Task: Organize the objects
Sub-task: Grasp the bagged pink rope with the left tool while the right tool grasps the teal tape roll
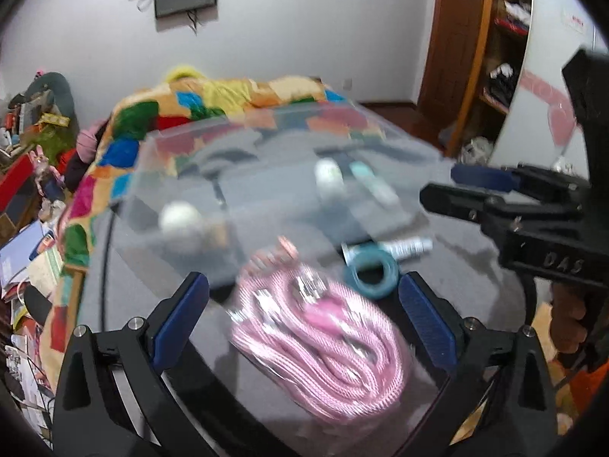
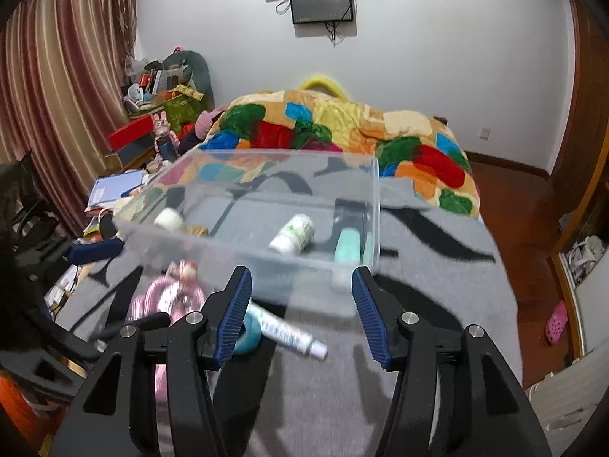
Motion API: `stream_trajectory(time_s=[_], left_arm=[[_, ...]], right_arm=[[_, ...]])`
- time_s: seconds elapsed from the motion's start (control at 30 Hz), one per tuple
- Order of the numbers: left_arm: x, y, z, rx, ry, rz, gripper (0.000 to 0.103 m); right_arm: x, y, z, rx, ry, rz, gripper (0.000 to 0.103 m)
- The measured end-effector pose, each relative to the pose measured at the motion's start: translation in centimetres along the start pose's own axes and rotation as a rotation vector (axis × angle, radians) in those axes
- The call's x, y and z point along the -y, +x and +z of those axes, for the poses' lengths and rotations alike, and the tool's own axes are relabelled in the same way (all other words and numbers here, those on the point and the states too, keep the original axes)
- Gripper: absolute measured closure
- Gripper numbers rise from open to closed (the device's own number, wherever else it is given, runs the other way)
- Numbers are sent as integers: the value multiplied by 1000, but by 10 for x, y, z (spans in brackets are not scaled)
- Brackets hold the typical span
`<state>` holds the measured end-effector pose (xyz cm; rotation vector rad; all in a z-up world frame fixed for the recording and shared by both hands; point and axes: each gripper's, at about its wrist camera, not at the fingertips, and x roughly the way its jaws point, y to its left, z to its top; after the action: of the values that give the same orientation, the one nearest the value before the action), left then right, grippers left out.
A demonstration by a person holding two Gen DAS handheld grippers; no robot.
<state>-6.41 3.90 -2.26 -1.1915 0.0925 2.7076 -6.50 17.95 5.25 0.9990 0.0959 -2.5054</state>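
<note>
A clear plastic bin (image 1: 182,175) (image 2: 365,209) sits on a grey blanket and holds a white bottle (image 2: 293,234), a mint tube (image 2: 348,245) and a white round item (image 2: 168,219). In front of it lie a bagged pink cord (image 1: 323,339), a teal tape ring (image 1: 371,274) (image 2: 249,337) and a white tube (image 2: 289,331) (image 1: 407,247). My left gripper (image 1: 304,316) is open above the pink cord. My right gripper (image 2: 300,314) is open above the white tube, and shows in the left wrist view (image 1: 453,182).
A colourful patchwork quilt (image 2: 342,125) lies behind the bin. Cluttered books and boxes (image 2: 144,133) are at the left. A wooden wardrobe (image 1: 475,38) and wood floor (image 2: 533,228) are at the right. Screens (image 2: 323,0) hang on the wall.
</note>
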Motion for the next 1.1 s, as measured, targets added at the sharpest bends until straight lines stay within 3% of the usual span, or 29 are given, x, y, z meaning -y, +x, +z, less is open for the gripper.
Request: stream_trajectory(time_s=[0.1,0.17,0.4,0.57,0.73,0.83,0.93,0.97,1.0,1.1], left_arm=[[1,10,-15,-29,20,60,2],[-8,9,-26,-36,3,62,2],[-53,-10,-49,-63,-88,35,1],[-73,-19,-56,-81,-136,11,2],[-62,-20,-49,-64,-109,-45,2],[-47,-14,-45,-73,-61,-64,2],[-37,0,-41,-95,-28,-51,2],[-35,4,-40,-96,-27,-43,4],[-34,8,-40,-97,-30,-36,18],[-32,9,-40,-74,-30,-24,40]], right_arm=[[0,5,-12,-31,-9,7,52],[-2,11,-20,-57,-18,17,52],[-23,29,-36,-112,-74,82,52],[-45,41,-39,-139,-150,75,52],[-52,53,-39,-150,-168,52,52],[-50,56,-40,-158,-158,50,65],[-46,52,-41,-155,-139,47,66],[-45,50,-41,-151,-134,44,66],[-43,48,-42,-146,-130,43,66],[-38,39,-43,-135,-112,49,66]])
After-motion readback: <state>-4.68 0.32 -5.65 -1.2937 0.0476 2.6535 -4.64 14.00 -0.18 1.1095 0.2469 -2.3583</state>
